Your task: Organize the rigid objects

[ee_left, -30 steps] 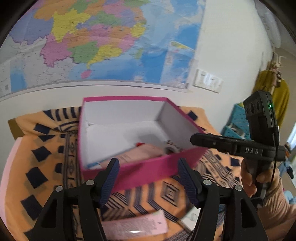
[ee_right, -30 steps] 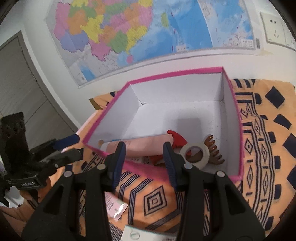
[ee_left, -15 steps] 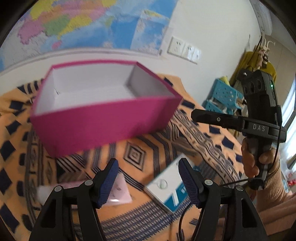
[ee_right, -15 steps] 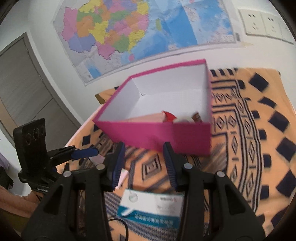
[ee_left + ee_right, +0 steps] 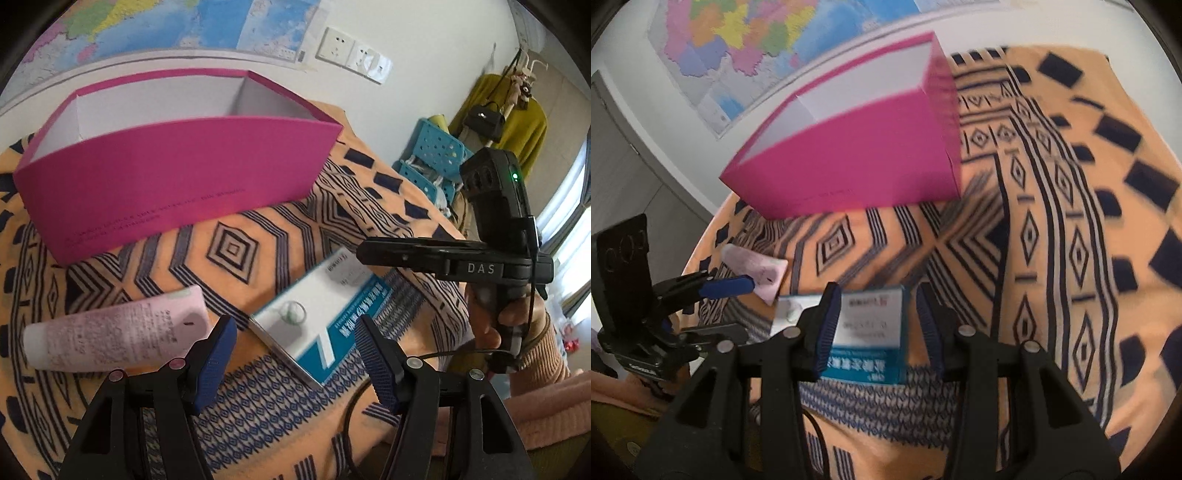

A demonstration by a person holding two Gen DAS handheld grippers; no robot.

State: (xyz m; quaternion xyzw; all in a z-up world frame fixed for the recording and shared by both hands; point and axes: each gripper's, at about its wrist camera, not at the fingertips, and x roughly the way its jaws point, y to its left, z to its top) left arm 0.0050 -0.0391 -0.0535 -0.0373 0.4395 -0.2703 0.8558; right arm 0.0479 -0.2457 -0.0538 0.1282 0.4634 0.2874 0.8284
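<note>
A white and blue flat box (image 5: 325,310) lies on the orange patterned cloth (image 5: 236,251), also in the right wrist view (image 5: 866,332). A pale pink tube (image 5: 114,336) lies to its left, also in the right wrist view (image 5: 757,271). An open pink box (image 5: 177,177) with white inside stands behind them, also in the right wrist view (image 5: 849,158). My left gripper (image 5: 293,354) is open and empty, low over the near end of the flat box. My right gripper (image 5: 877,328) is open around the flat box's far end.
A wall map (image 5: 746,44) and sockets (image 5: 354,55) are behind the pink box. Blue plastic crates (image 5: 432,158) and a coat rack with yellow clothing (image 5: 509,110) stand off the right side of the cloth. The cloth's edge falls away to the right.
Both grippers have pulled back from the pink box and dropped toward the cloth. The flat box and the tube have come close under the fingers. The pink box's contents are now hidden.
</note>
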